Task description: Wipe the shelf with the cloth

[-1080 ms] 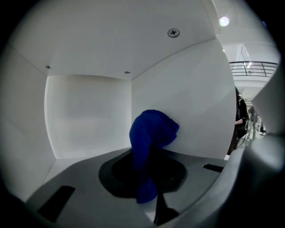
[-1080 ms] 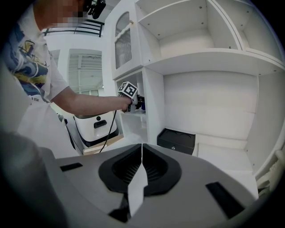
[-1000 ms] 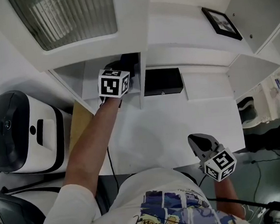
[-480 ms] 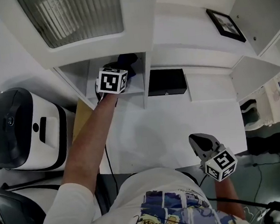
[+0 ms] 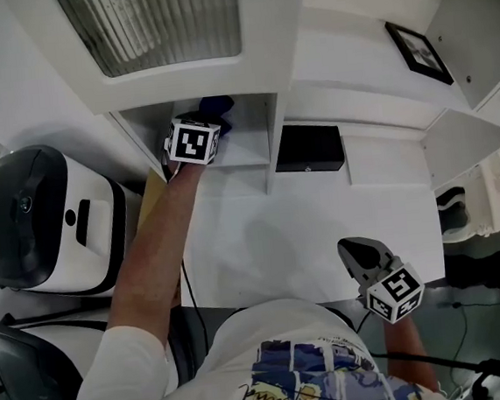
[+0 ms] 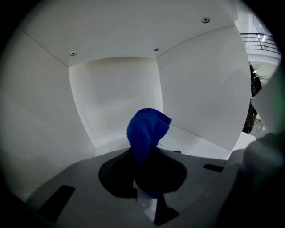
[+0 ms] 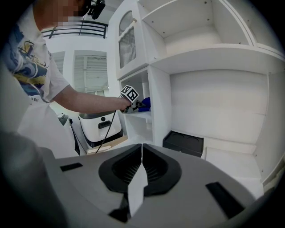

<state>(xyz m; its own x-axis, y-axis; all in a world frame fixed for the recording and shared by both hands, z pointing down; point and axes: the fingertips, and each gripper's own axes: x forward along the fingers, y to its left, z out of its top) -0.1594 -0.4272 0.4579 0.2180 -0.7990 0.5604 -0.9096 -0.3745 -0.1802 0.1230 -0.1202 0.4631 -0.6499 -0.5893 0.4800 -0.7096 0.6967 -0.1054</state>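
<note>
White shelf — left claw pinches blue cloth, its lower end hidden.

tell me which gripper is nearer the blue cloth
Left. The left gripper is shut on the blue cloth inside the shelf compartment; the right gripper, shut and empty, is by the desk near edge, well apart.

The white shelf is a small cubby in the white unit, with a blue cloth inside it. In the next bay a black box sits on the white counter. A framed picture rests on the upper shelf.
</note>
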